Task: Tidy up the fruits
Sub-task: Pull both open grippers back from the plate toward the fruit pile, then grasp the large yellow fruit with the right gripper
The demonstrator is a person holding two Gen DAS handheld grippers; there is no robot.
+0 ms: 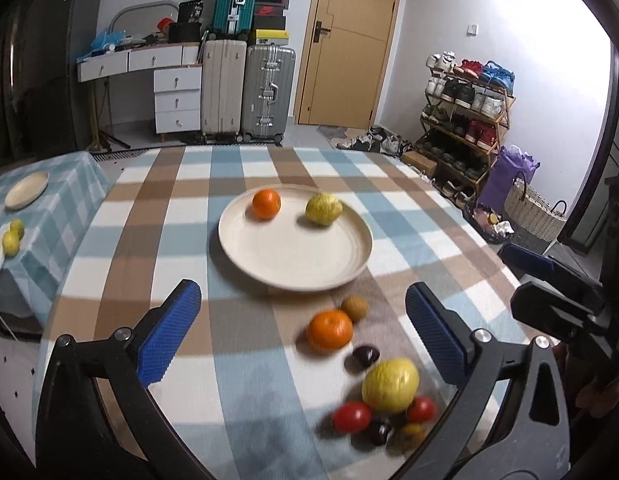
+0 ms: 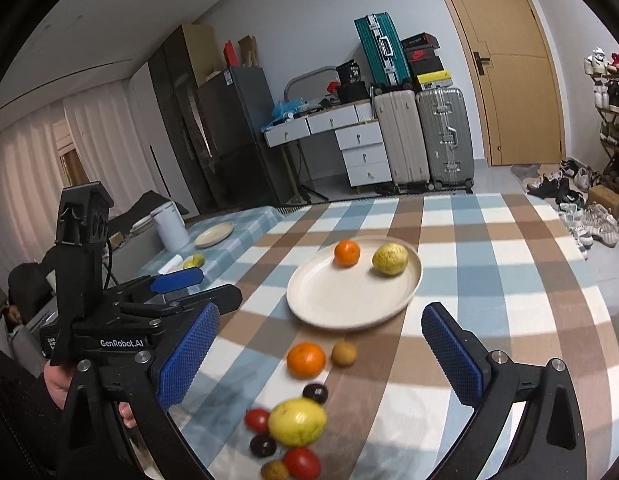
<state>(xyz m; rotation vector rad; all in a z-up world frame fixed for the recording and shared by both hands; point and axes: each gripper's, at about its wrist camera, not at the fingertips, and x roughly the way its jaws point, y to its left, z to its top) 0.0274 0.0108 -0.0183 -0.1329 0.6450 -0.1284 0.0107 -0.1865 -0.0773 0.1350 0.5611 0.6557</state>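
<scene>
A cream plate (image 1: 293, 264) (image 2: 333, 300) on the checked tablecloth holds an orange (image 1: 266, 203) (image 2: 347, 253) and a yellow-green fruit (image 1: 323, 209) (image 2: 390, 259). Nearer lie a loose orange (image 1: 330, 329) (image 2: 306, 360), a brown kiwi (image 1: 354, 307) (image 2: 343, 353), a dark plum (image 1: 365, 355) (image 2: 315, 393), a yellow fruit (image 1: 390, 385) (image 2: 297, 421), red tomatoes (image 1: 351, 417) (image 2: 302, 461) and other small fruits. My left gripper (image 1: 303, 332) is open and empty above the loose fruits. My right gripper (image 2: 319, 354) is open and empty over the same pile.
A side table at the left holds a second plate (image 1: 27, 189) (image 2: 214, 234) and small yellow fruits (image 1: 11, 242). Suitcases (image 1: 245, 88), a drawer desk (image 1: 177, 96), a door and a shoe rack (image 1: 465, 120) stand beyond the table. The right gripper shows at the right edge of the left wrist view (image 1: 549, 280).
</scene>
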